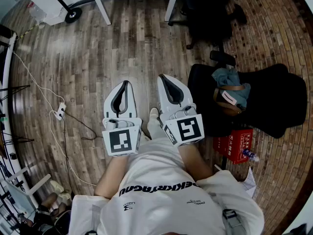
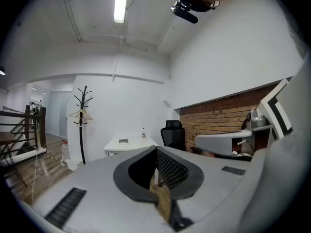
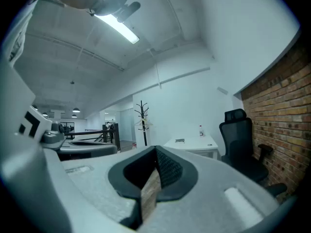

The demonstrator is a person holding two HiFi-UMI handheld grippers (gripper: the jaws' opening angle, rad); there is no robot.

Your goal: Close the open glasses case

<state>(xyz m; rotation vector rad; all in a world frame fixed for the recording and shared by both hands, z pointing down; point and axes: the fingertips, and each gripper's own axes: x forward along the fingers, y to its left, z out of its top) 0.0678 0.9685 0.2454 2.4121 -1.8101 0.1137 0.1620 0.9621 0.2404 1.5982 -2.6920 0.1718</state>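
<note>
Left gripper (image 1: 125, 83) and right gripper (image 1: 162, 77): held side by side close to the person's chest above the wooden floor (image 1: 93, 58), each with its jaws drawn together at the tips and nothing between them. Glasses case: seen in no view. Adjacent: black office chair (image 1: 279, 102) and red box (image 1: 234, 144), to the right.

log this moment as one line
phase: task not begun | left gripper: shut, empty | right gripper: shut, empty | glasses case: not in view | below: wood floor, black chair at right
</note>
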